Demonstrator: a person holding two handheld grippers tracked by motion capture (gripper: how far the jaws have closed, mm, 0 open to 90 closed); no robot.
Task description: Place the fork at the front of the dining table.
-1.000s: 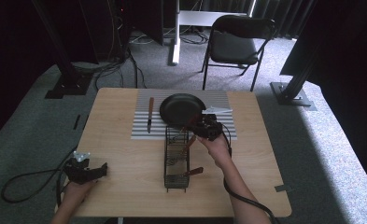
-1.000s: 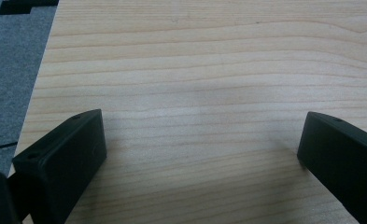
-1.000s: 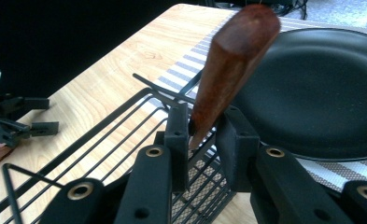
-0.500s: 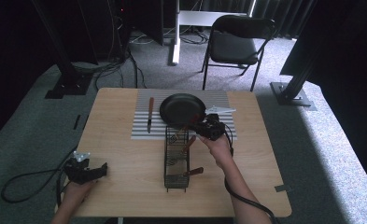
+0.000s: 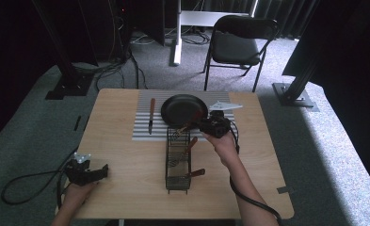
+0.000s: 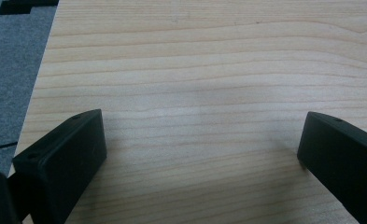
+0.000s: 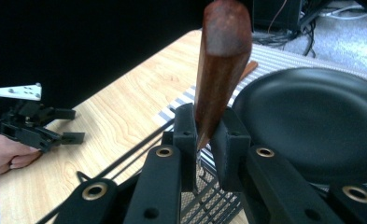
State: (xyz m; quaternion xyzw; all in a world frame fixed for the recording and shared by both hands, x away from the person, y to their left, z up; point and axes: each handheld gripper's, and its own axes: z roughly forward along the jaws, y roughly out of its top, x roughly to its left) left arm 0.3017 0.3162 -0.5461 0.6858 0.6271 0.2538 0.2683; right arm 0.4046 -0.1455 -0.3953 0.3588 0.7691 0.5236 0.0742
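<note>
My right gripper (image 5: 200,126) (image 7: 204,135) is shut on a wooden-handled utensil (image 7: 220,60), held over the far end of a black wire basket (image 5: 178,160) (image 7: 209,198). The handle (image 5: 187,126) sticks out toward a black pan (image 5: 185,108) (image 7: 312,116) just beyond. Two more wooden-handled utensils (image 5: 191,143) lie in the basket. The blade end of the held utensil is hidden between the jaws. My left gripper (image 5: 98,170) (image 6: 200,154) rests open on the bare table (image 6: 195,70) at the front left, nothing between its jaws.
A striped mat (image 5: 142,129) lies under the pan, and a wooden-handled knife (image 5: 151,115) lies on its left part. A white flat tool (image 5: 225,106) sits right of the pan. A folding chair (image 5: 237,44) stands behind the table.
The right gripper has drifted slightly to the right with the utensil in it. The left gripper has stayed put.
</note>
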